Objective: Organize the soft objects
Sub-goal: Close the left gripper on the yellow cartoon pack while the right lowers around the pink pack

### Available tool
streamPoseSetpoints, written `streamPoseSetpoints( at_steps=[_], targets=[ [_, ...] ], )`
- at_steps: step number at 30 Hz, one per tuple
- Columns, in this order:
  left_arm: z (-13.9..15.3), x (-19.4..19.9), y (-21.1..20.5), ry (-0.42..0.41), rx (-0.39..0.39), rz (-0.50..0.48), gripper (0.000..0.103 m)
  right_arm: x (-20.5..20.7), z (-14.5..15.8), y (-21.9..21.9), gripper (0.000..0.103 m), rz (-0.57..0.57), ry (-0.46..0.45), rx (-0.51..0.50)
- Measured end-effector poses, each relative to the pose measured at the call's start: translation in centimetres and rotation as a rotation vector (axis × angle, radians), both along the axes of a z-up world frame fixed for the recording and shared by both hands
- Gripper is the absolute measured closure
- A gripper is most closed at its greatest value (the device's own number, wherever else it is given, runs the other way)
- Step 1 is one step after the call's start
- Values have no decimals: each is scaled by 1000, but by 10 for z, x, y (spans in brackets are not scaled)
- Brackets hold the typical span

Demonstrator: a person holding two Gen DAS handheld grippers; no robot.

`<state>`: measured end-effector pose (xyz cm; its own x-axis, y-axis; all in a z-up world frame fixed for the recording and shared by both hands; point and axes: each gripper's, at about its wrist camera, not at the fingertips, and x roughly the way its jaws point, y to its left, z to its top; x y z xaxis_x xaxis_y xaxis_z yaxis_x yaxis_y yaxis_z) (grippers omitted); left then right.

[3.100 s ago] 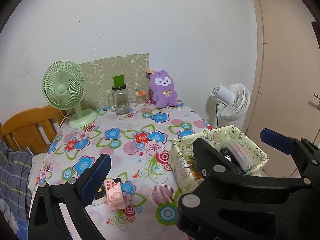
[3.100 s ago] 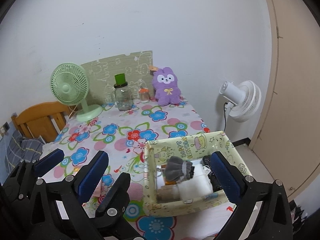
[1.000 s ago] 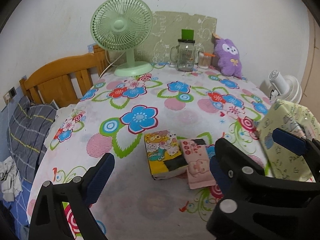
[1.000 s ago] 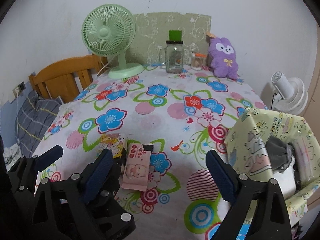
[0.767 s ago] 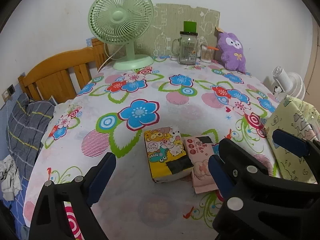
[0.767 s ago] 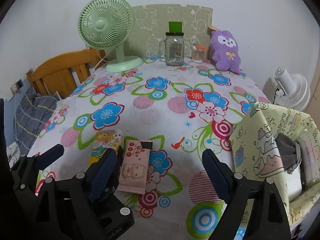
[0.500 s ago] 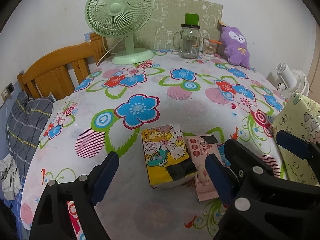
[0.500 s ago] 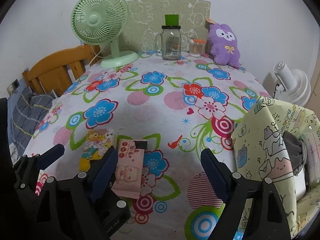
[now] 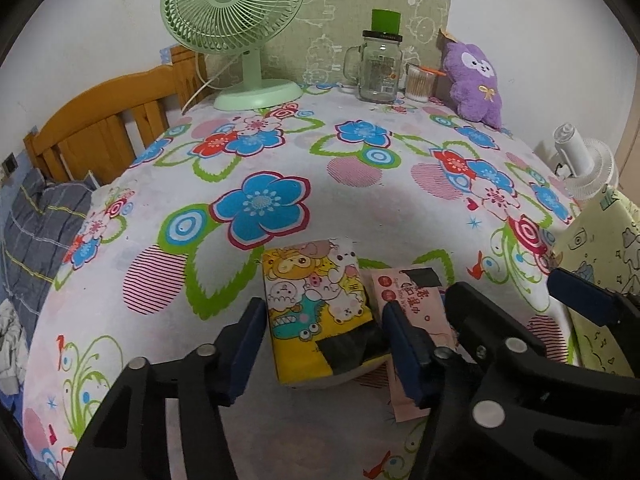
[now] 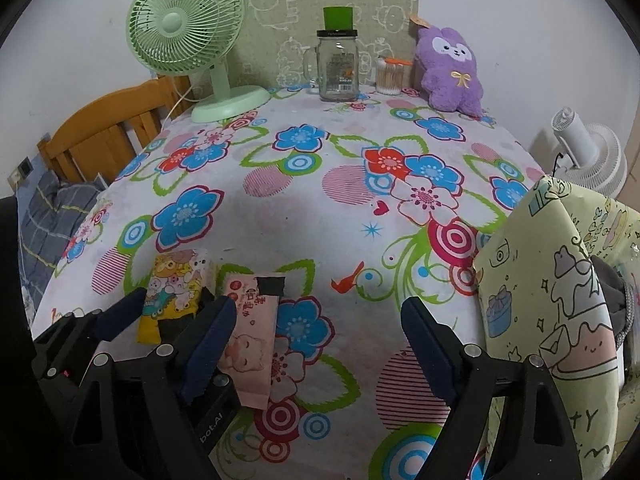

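Observation:
A yellow cartoon-print tissue pack [image 9: 320,312] lies near the front of the flowered tablecloth [image 9: 360,200]. My left gripper [image 9: 324,344] straddles it, its jaws closing and the blue pads touching both long sides. In the right wrist view the same pack [image 10: 176,288] sits between the left gripper's [image 10: 164,308] fingers. A pink wet-wipe pack [image 10: 252,332] lies just to its right, beside the left finger of my right gripper [image 10: 318,344], which is open with nothing held. A yellow-green cartoon-print box [image 10: 540,280] stands at the right edge with a grey soft item [image 10: 616,292] inside.
Along the back wall stand a green desk fan [image 10: 188,36], a glass jar with a green lid [image 10: 338,64], a cup of cotton swabs [image 10: 388,76] and a purple plush rabbit [image 10: 452,72]. A wooden bed frame [image 9: 100,120] and plaid cloth [image 9: 36,220] are left, a white fan [image 10: 588,156] right.
Both grippers have sunk toward the table front. The left gripper's jaws have narrowed from wide apart to the sides of the yellow tissue pack. The right gripper stays open.

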<state>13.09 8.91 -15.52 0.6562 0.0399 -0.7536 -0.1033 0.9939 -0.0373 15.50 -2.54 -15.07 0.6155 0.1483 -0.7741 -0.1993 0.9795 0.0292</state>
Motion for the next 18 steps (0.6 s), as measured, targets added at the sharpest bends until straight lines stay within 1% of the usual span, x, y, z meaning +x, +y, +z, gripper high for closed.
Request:
streamPoseSetpoints(
  at_steps=[6, 10, 14, 18],
  targets=[
    [1, -4, 5, -4, -18, -8, 48, -1, 0, 7, 16, 12, 1, -10],
    [3, -9, 13, -3, -7, -3, 49, -4, 0, 17, 16, 32, 4, -4],
    [3, -14, 24, 5, 25, 11, 50, -5, -2, 28, 16, 57, 9, -2],
    [3, -17, 32, 17, 38, 14, 50, -4, -5, 34, 16, 63, 16, -2]
  ],
)
